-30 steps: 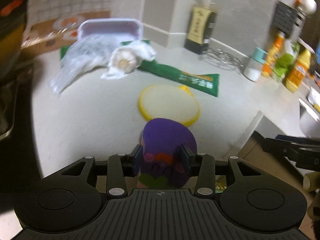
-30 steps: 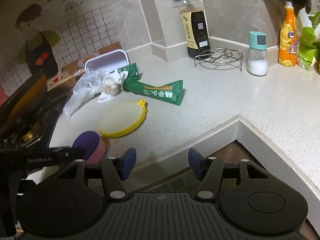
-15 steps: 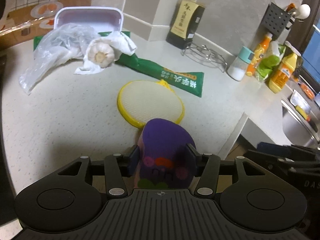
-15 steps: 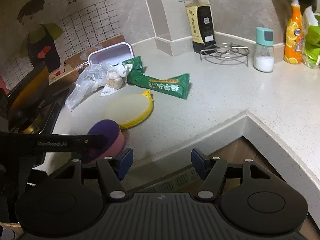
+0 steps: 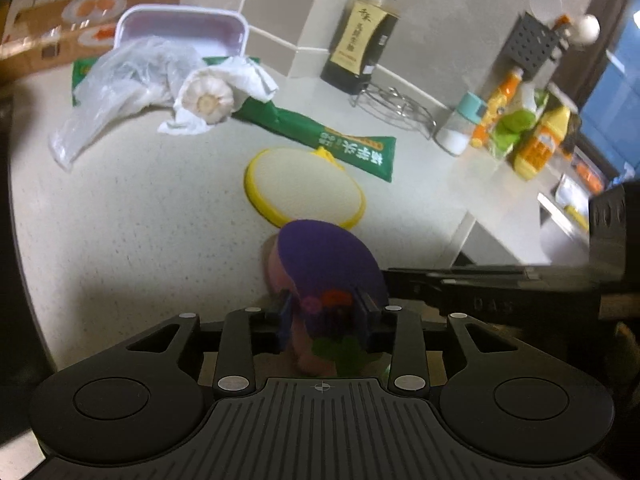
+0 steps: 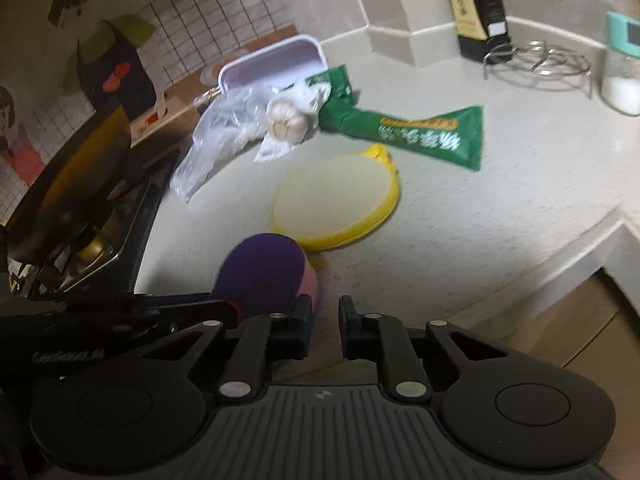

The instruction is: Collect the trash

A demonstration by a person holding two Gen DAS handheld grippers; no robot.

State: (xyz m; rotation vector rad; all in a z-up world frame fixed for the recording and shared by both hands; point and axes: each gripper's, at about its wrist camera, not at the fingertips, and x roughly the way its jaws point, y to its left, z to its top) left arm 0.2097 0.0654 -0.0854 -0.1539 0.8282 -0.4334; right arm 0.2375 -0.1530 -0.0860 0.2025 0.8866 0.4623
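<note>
Two grippers: both sit low over the near edge of the pale speckled desk (image 5: 132, 208).
Left gripper (image 5: 326, 314): clamped on a purple-topped pink cup (image 5: 326, 264), one finger on each side of its patterned wall.
Right gripper (image 6: 323, 320): fingers nearly together with only a narrow gap, nothing between them; it sits just right of the cup (image 6: 260, 268).
Cup's place: at the near desk edge, just in front of the yellow-rimmed round lid (image 5: 304, 186); whether it rests on the desk cannot be told.
Other trash: a green snack wrapper (image 5: 344, 146), a clear plastic bag (image 5: 120, 84) and a garlic bulb (image 5: 208, 96) on crumpled white paper lie farther back, well apart from both grippers.
Right view only: a dark pan (image 6: 72, 172) on the stove at left.
Left view only: orange and yellow bottles (image 5: 536, 148) at far right.
Hard to make out: the cup's base, hidden behind the left gripper's body; both views are blurred.
</note>
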